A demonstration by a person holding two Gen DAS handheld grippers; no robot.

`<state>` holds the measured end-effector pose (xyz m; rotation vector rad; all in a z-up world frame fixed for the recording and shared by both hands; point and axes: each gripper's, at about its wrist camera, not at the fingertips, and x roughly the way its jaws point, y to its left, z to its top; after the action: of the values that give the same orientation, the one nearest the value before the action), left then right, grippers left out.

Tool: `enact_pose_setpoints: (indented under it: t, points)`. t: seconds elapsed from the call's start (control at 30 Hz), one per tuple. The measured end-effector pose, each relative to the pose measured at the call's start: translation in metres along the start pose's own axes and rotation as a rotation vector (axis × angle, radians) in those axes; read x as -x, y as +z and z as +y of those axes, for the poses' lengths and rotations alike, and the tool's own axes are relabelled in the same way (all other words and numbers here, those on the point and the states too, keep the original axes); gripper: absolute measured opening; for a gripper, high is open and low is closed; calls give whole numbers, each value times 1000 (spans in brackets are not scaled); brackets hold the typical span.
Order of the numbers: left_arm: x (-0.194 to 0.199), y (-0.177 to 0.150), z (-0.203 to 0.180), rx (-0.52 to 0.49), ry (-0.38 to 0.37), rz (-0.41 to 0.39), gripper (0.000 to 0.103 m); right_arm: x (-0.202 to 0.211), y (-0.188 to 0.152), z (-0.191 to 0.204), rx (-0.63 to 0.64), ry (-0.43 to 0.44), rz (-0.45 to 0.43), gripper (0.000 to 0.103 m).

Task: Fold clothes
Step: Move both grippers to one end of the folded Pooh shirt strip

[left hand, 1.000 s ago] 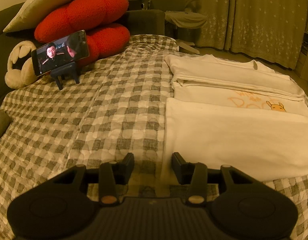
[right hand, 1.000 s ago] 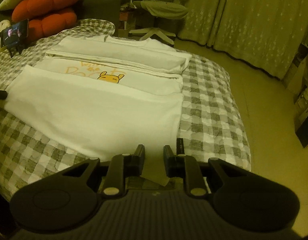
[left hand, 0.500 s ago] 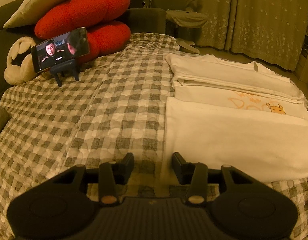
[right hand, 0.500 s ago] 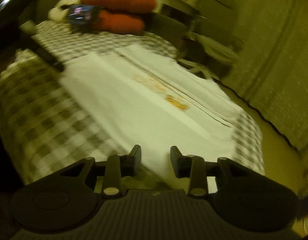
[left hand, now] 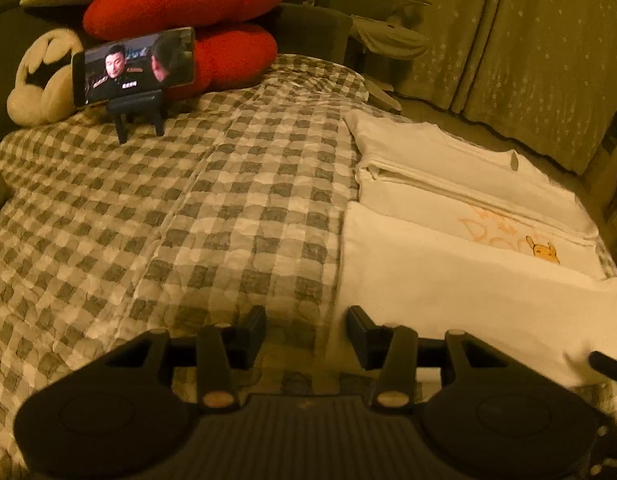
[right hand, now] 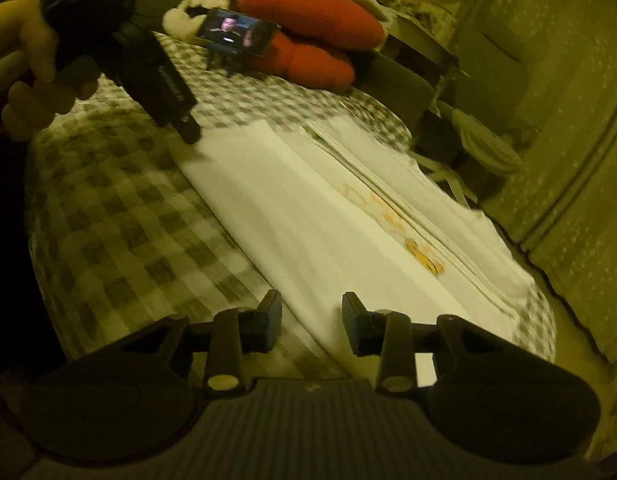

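Shirt [left hand: 460, 280] is lying flat on the checked quilt [left hand: 188, 208], white, sides folded lengthwise into a long strip; an orange print and a small yellow bear are showing in the gap between the folded panels. In the left wrist view it is filling the 3 o'clock side of the bed; in the right wrist view the shirt [right hand: 348, 220] is running from centre toward 4 o'clock.

Left gripper [left hand: 306, 330] is hovering over the quilt just beside the shirt's near corner, jaws released, nothing between them. In the right wrist view the left gripper [right hand: 188, 130] is coming in from 10 o'clock, a hand [right hand: 24, 68] gripping its handle, its tip at the shirt's corner; touching or not, cannot tell.

Right gripper [right hand: 310, 326] is sitting above the shirt's near edge, jaws released and holding nothing. Its view is motion-blurred.

At 11 o'clock in the left view, a phone [left hand: 134, 66] on a stand is playing video, with a red cushion [left hand: 196, 12] behind it and a cream plush [left hand: 40, 80] beside it. Curtains [left hand: 528, 52] are hanging at 1 o'clock.
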<state>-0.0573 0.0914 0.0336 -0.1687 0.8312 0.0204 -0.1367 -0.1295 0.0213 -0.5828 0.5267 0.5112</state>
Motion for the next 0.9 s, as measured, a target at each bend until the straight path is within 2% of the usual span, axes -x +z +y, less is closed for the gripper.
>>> enact_pose_setpoints:
  t: [0.1,0.27,0.4,0.47,0.53,0.6,0.63,0.67,0.9]
  points:
    - [1,2,6,31,-15,6,46,-7,9,7,19,19,-12,38]
    - [7,8,16,48,18,-32,46,-23,26,24,69,52,-25,38]
    - [9,9,18,31,-6,-34,46,-33,38,38,111,91,-53,38]
    - [11,8,15,-8,-27,-36,46,-37,41,44,142,101,-60,38]
    - [15,5,10,-72,-59,-43,46,-42,40,44,151,97,-55,31]
    - [19,3,3,-146,-89,-54,46,-45,40,41,148,96,-51,28]
    - [21,1,0,-188,-100,-65,46,-46,41,38,133,93,-48,17]
    - [23,0,-4,-231,-110,-76,47,-47,42,34,116,88,-45,13]
    - [30,-12,-26,-452,-204,-111,50,-43,47,9,-41,167,-53,9]
